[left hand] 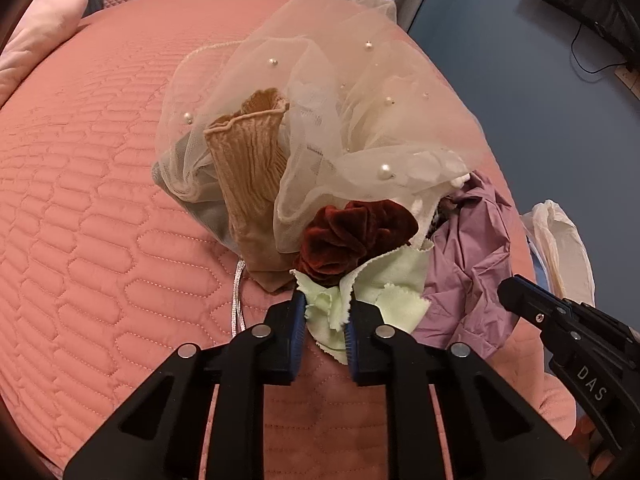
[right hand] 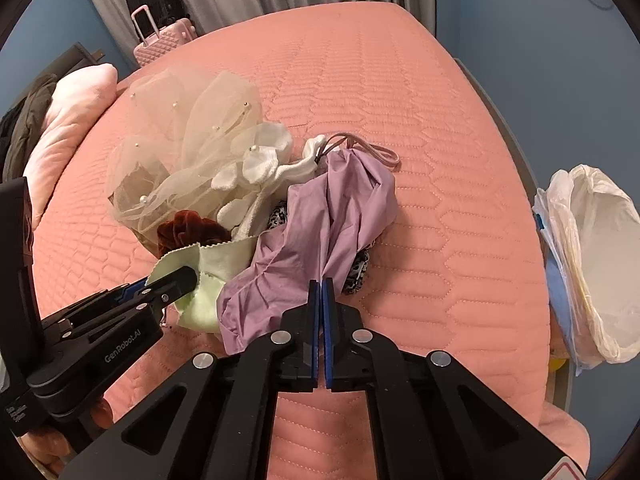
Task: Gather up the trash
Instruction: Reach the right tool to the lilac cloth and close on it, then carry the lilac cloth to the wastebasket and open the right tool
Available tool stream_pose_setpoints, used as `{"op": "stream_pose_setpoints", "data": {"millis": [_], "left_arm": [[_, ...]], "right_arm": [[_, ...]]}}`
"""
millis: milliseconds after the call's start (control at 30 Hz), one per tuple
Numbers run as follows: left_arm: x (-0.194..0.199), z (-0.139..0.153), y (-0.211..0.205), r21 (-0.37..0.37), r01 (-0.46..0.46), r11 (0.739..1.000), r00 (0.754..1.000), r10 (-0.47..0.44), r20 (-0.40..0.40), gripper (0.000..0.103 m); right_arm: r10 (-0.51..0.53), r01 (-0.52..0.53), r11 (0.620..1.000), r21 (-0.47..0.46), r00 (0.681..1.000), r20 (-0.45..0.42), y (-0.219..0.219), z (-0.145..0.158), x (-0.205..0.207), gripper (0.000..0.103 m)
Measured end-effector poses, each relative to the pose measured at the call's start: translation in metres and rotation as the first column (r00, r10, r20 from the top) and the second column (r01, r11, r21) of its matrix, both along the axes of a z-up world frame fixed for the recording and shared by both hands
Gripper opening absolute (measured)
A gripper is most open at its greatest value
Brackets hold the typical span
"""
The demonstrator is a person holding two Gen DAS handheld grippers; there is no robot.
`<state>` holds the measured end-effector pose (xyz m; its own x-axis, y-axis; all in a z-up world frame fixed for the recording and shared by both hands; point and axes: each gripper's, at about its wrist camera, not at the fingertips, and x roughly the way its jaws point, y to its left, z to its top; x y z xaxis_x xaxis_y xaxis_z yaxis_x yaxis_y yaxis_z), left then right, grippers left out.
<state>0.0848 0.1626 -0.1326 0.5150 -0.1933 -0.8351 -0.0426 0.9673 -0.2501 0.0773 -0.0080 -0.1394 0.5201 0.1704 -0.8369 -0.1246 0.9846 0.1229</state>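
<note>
A heap of soft items lies on the pink quilted bed [left hand: 100, 200]. It includes a sheer veil with pearls [left hand: 340, 100], a tan ribbed sock [left hand: 248, 160], a dark red velvet scrunchie [left hand: 352, 236], white socks [right hand: 264, 160] and a leopard-print scrunchie [right hand: 356, 272]. My left gripper [left hand: 326, 304] is shut on the near edge of a pale green cloth [left hand: 400, 280]; the same left gripper [right hand: 192, 280] shows from the side in the right wrist view. My right gripper [right hand: 322, 284] is shut tight on a fold of the crumpled purple cloth [right hand: 320, 224].
A bin lined with a white plastic bag [right hand: 592, 264] stands off the bed's right side. A pink pillow [right hand: 72, 120] lies at the left, and a pink suitcase [right hand: 160, 40] and a black one stand by the grey curtain.
</note>
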Motion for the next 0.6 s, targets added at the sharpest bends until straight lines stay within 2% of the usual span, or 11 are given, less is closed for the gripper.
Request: {"op": "stream_pose_setpoints", "data": {"millis": [100, 200, 433, 600], "left_arm": [[-0.007, 0.014, 0.000, -0.018, 0.009, 1.000, 1.000, -0.008, 0.025, 0.006], [-0.019, 0.033, 0.001, -0.024, 0.025, 0.999, 0.997, -0.023, 0.067, 0.004], [-0.046, 0.082, 0.002, -0.027, 0.073, 0.997, 0.985, -0.068, 0.157, 0.004], [-0.053, 0.119, -0.014, -0.021, 0.115, 0.993, 0.967, -0.107, 0.231, 0.004]], "right_arm": [[0.000, 0.000, 1.000, 0.006, 0.999, 0.045, -0.001, 0.019, -0.007, 0.001], [0.004, -0.004, 1.000, 0.001, 0.994, 0.106, -0.002, 0.043, -0.017, 0.001], [-0.014, 0.008, 1.000, 0.026, 0.972, 0.236, -0.017, 0.105, -0.036, 0.001], [-0.045, 0.031, 0.998, 0.049, 0.946, 0.322, -0.042, 0.151, -0.047, 0.001]]}}
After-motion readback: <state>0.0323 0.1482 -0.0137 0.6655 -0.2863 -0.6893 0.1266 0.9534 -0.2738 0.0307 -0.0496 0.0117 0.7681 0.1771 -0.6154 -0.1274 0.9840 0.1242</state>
